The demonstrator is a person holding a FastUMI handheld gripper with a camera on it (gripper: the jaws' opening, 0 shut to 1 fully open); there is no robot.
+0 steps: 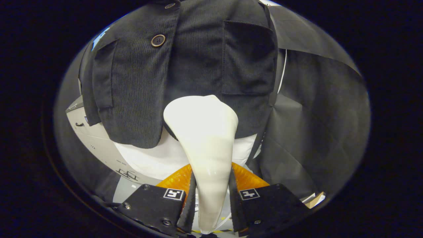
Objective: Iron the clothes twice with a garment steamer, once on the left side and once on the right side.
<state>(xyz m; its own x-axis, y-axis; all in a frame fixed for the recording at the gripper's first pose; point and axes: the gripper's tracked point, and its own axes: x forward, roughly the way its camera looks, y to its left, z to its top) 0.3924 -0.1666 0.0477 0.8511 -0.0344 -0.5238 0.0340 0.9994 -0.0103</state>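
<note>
While the white steamer sits pinched in the gripper, the scene sorts from largest to smallest as follows.

Booth wall (317, 109): dark cloth, creased, hanging behind and to the right of the garment.

Jacket (198, 59): a dark ribbed garment hanging straight ahead of the fingers, its front panels overlapping, with a patch pocket (249, 58) on the right panel and another on the left panel.

White layer (148, 158): pale fabric showing below the jacket's hem, behind the steamer's neck.

Cabinet (96, 142): a light grey unit with a small dark handle, low and left of the jacket, partly covered by it.

Garment steamer (205, 145): a glossy white body, narrow between the fingers and widening to a rounded head that lies against the lower middle of the jacket, just left of the right pocket's bottom edge.

Gripper (210, 198): both fingers press on the steamer's narrow handle from either side, clamping it.

Buttons: one brown button (158, 40) on the left panel, a second near the collar above it.
</note>
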